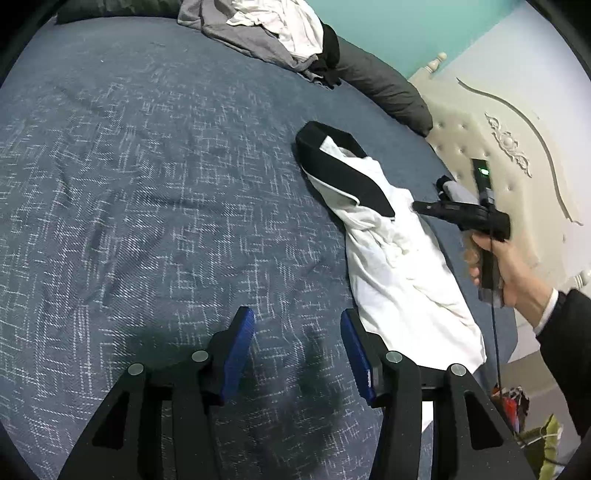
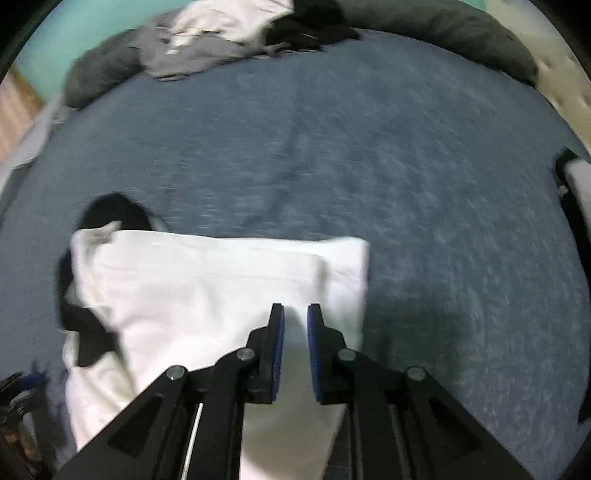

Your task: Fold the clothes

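A white garment with a black collar band lies bunched lengthwise on the blue bed cover, near its right edge. My left gripper stands open over bare cover just left of the garment's near end, with nothing between its fingers. A hand holds my right gripper above the garment's middle. In the right wrist view the garment lies folded under my right gripper. Its jaws stand a narrow gap apart, with white cloth showing in the gap, and the pads do not seem to press on it.
A pile of grey, white and black clothes lies at the far side of the bed, against a dark pillow. A cream tufted headboard borders the bed on the right. Colourful items lie on the floor.
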The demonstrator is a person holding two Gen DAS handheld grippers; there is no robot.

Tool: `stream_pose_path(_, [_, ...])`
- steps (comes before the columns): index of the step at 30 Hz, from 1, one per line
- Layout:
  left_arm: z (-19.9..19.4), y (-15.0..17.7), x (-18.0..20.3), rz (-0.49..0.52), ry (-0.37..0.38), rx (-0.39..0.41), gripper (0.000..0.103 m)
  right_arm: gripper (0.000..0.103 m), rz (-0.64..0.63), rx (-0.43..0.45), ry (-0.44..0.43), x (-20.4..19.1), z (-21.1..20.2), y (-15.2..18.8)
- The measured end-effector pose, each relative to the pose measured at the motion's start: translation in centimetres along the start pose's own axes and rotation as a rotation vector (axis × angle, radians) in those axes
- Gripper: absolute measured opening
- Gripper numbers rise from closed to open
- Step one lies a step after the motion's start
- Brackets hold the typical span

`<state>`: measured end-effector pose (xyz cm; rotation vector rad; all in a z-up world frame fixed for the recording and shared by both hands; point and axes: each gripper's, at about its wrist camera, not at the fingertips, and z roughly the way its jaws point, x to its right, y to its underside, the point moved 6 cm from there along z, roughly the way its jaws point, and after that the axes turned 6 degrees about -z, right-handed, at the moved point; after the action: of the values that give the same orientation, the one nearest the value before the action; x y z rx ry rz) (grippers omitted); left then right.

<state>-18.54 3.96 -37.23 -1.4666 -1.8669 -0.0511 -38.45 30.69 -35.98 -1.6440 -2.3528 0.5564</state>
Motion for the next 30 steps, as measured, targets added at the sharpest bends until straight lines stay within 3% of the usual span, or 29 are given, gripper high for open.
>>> stream_pose_path(3, [-0.2,-0.4,-0.2,-0.006,-0.008,0.009,0.056,0.013,0.025,0.085,-0.054,-1.0,-2.5,0.1])
stream_pose_path(6, [-0.7,-0.7,0.0,-0.007,-0.001,0.025,0.057,0.039,-0.014,0.116,-0.178,-4.4,-4.8,1.1])
stream_pose_path(9, [-1.1,-0.8,0.0,-0.005,0.001,0.035,0.057,0.039,-0.166,0.111,-0.269,-9.4,-6.5,3.2])
stream_pose_path(14, [-1.4,-0.7,-0.3,-0.013,0.0,0.038,0.057,0.039,-0.403,0.041,-0.231,-15.0,-6.6,7.4])
stream_pose_path(23, [-1.9,-0.8,-0.6,-0.017,0.002,0.047,0.057,0.039,-0.393,-0.027,-0.227,-15.7,-4.5,8.5])
stream_pose_path(24, [-1.9,-0.9,-0.6,-0.017,0.001,0.048,0.057,0.039,-0.383,-0.035,-0.222,-15.6,-4.1,8.3])
stream_pose_path(28, [-1.9,-1.0,-0.6,-0.017,0.005,0.051,0.057,0.007,-0.359,-0.045,-0.198,-14.7,-3.5,8.0])
stream_pose_path(30, [-1.9,-1.1,-0.5,-0.015,0.006,0.051,0.057,0.004,-0.319,-0.028,-0.215,-14.0,-4.0,7.7])
